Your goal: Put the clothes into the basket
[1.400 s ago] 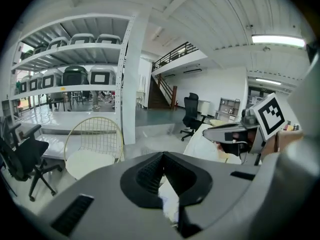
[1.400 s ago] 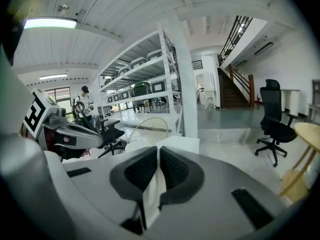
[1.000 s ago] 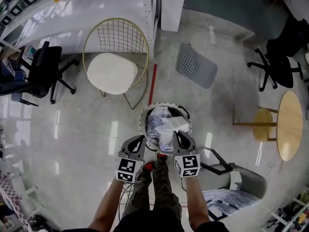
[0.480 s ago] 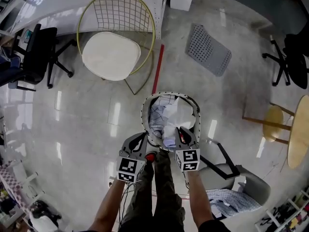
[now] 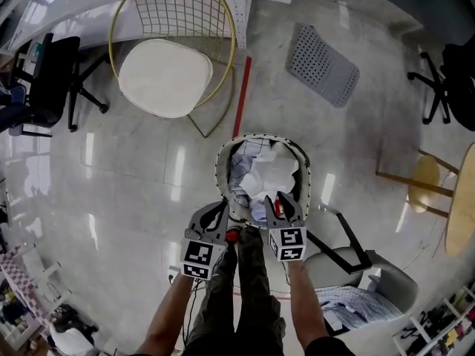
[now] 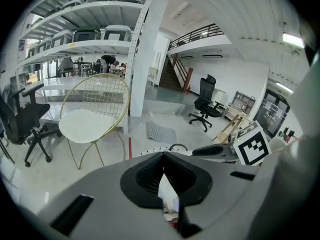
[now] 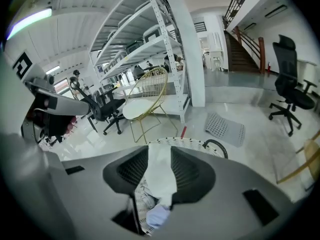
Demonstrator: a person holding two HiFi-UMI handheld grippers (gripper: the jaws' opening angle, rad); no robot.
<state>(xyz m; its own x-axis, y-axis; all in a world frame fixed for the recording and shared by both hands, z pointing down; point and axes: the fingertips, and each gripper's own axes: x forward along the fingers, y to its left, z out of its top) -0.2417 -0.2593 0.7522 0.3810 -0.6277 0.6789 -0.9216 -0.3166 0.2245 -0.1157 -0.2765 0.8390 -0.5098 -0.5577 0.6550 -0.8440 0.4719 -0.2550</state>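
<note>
- Head view: a round white woven basket (image 5: 260,136) stands on the glossy grey floor (image 5: 133,184), just ahead of the person's feet. It's heaped with crumpled white and checked clothes (image 5: 269,175). The left gripper (image 5: 217,212) hangs at the basket's near rim. The right gripper (image 5: 278,201) is over the pile.
- Left gripper view: the fingers meet at their tips with nothing pinched. Pale cloth from the basket shows through the gap behind them. A gold wire chair with a white cushion (image 6: 86,123) stands beyond.
- Right gripper view: the fingers stand partly apart and have just been opening. A strip of white cloth (image 7: 161,176) lies between them and trails down into the basket.
</note>
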